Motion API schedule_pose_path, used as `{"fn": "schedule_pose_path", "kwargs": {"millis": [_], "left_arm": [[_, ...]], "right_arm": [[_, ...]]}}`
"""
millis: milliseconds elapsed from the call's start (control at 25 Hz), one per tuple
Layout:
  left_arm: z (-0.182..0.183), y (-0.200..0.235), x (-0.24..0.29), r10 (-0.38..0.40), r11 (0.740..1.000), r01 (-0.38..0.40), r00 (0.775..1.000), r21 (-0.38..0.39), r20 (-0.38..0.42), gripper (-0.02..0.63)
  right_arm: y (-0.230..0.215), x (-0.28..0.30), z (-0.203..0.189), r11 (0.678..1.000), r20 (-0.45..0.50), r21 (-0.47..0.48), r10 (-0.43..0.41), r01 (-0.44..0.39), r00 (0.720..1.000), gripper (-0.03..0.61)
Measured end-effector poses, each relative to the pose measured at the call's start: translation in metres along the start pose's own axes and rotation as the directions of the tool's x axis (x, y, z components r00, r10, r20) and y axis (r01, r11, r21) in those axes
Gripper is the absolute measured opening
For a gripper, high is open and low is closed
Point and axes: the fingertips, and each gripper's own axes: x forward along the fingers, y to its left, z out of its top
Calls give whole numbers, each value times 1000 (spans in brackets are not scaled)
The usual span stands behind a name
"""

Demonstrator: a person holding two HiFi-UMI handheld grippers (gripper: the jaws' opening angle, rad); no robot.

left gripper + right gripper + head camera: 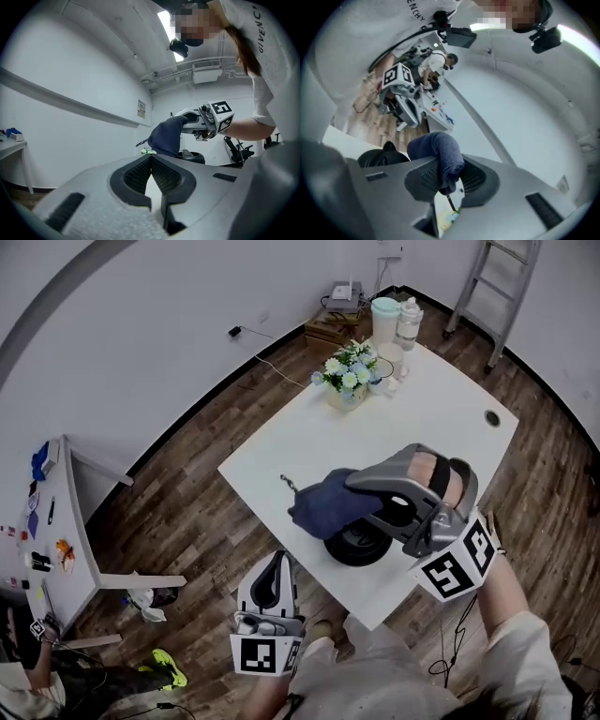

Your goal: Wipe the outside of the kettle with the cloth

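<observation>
The black kettle [359, 544] stands near the front edge of the white table [281, 451]. My right gripper [354, 486] is just above it, shut on a dark blue cloth [323, 505] that hangs over the kettle's left side; whether it touches is unclear. In the right gripper view the cloth [438, 152] is bunched between the pads, with the kettle [377, 158] to the left. My left gripper [278, 565] is low, off the table's front edge, shut and holding nothing. From the left gripper view, its tips [151, 159] meet, and the cloth [167, 136] and kettle [192, 156] lie ahead.
A flower vase [349, 371], a mint-lidded container [384, 320] and a bottle [409, 322] stand at the table's far end. A cable hole [493, 417] is in the right corner. A ladder [497, 287] leans at the back right, and a cluttered side table [56, 531] stands left.
</observation>
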Motion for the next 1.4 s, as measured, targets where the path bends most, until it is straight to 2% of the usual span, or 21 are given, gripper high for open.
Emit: {"fn": "schedule_pose_path", "kwargs": {"millis": [80,160,240,440,600,680,760,840,1000,1080,1160,1240,1320,1400], "left_arm": [[0,6,-2,29,1000,-29,1000,2,-7,8],[1,14,-2,59,998,-59,998,3,-10,8],[1,18,-3,82,997,-82,997,5,-14,8],[-5,19,-4,97,995,-97,995,-3,-26,8],[-5,12,2,77,997,-77,997,-9,-25,8],[-3,6,7,55,998,-56,998,-9,-20,8],[-1,1,11,33,999,-33,999,-11,-14,8],[2,-4,13,10,1000,-10,1000,-14,-8,8],[6,-16,10,-33,999,33,999,-10,-2,8],[4,-19,7,-47,999,47,999,-7,-10,8],[1,-19,3,-51,999,50,999,-12,-17,8],[-3,-18,-1,-50,998,49,999,-25,-20,8],[-6,-17,-3,-55,998,55,998,-33,-18,8],[-7,-19,-4,-69,997,68,998,-36,-12,8]], "right_arm": [[24,16,10,985,45,-64,162,-159,986,63],[37,26,3,961,20,-114,254,-250,967,63],[37,29,-14,954,-31,-128,268,-270,963,63],[18,16,-59,976,-167,-82,188,-203,968,63],[11,-9,-84,992,-271,-18,113,-123,956,63],[3,-25,-92,999,-310,22,39,-34,950,63],[-8,-42,-95,992,-324,97,-46,81,945,63],[-10,-57,-99,966,-337,203,-86,162,938,63],[23,-84,-128,896,-423,365,-82,253,902,63],[44,-95,-139,851,-460,432,-75,297,885,63],[65,-103,-148,820,-501,467,-63,331,863,63],[84,-111,-157,807,-557,469,-45,359,830,62],[87,-124,-162,787,-629,445,-66,428,774,63],[70,-139,-158,732,-678,412,-151,542,720,63]]}}
